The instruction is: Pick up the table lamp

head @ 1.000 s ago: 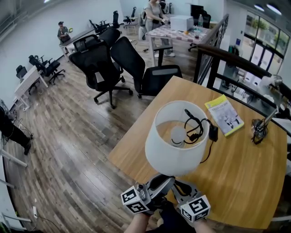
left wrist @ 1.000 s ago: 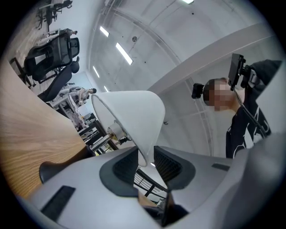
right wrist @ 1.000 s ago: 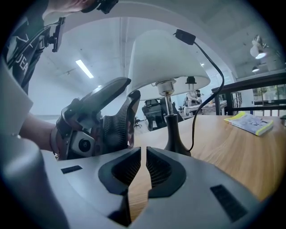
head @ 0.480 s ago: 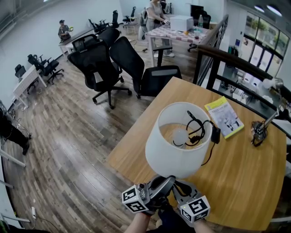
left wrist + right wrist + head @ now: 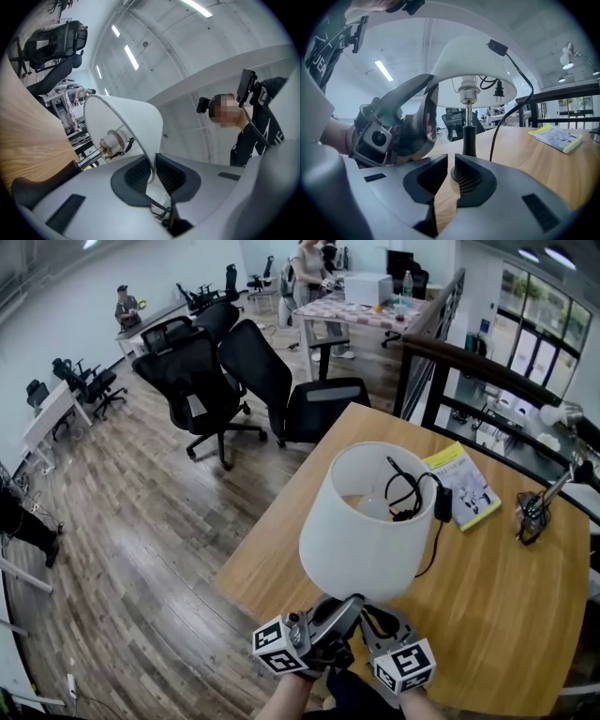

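I have the left gripper point(image 5: 153, 168) clamped on the lower rim of the table lamp's point(image 5: 361, 521) white shade point(image 5: 136, 117), the thin edge pinched between both pads. The right gripper point(image 5: 451, 171) is closed on nothing; the lamp's black stem point(image 5: 468, 138) rises just beyond its fingertips, with the foot at the wood behind the right pad. I cannot tell whether the foot has left the surface. A black cord point(image 5: 506, 117) hangs from the shade's top down to the wooden table point(image 5: 506, 615) past those fingers. Further out to the right lies a yellow booklet point(image 5: 461, 486). Beyond the table's far edge stand black office chairs point(image 5: 202, 381) on a plank floor point(image 5: 141, 521), and a dark railing point(image 5: 469, 362) runs to the right.
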`<state>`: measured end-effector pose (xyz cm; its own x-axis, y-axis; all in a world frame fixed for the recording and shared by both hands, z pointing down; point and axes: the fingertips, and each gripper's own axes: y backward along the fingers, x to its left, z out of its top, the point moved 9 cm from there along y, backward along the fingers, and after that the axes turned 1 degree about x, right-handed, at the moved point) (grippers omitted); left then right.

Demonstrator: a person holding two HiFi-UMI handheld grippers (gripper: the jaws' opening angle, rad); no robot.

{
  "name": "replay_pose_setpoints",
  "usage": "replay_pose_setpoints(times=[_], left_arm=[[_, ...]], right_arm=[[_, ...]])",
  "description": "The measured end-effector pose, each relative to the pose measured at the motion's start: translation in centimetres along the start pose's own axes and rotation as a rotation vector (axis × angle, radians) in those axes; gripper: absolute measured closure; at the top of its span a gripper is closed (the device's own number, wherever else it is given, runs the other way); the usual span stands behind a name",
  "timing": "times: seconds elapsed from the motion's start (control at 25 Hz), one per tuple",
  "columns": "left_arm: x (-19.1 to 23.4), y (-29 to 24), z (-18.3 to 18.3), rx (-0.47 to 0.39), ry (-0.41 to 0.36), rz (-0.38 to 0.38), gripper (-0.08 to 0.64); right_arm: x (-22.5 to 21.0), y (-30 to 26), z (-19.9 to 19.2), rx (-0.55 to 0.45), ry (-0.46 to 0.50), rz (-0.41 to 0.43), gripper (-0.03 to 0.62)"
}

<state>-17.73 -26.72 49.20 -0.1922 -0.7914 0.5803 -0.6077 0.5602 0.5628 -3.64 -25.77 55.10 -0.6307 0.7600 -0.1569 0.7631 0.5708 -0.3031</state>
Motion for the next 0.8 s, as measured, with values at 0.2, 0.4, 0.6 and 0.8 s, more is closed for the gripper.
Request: replay_pose_setpoints(times=[0.2, 0.4, 0.6, 0.8], left_arm=[[0.8, -1.5, 0.9, 0.004, -0.004, -0.010, 0.527], [1.6, -2.6, 1.6, 0.032, -0.019, -0.018, 0.529], [2.5, -3.7, 2.5, 0.036, -0.022, -0.016, 0.529], [3.2, -4.1, 3.1, 0.027, -0.016, -0.016, 0.529]], right_arm=[[-1.3, -0.7, 1.0, -0.007, -0.007, -0.015, 0.538], [-2.5, -1.7, 1.5, -0.005, -0.016, -0.024, 0.538], [-3.5, -3.0, 2.2, -0.001, -0.036, -0.047, 0.538], [-4.1, -4.6, 2.9, 0.007, -0.055, -0.060, 0.538]])
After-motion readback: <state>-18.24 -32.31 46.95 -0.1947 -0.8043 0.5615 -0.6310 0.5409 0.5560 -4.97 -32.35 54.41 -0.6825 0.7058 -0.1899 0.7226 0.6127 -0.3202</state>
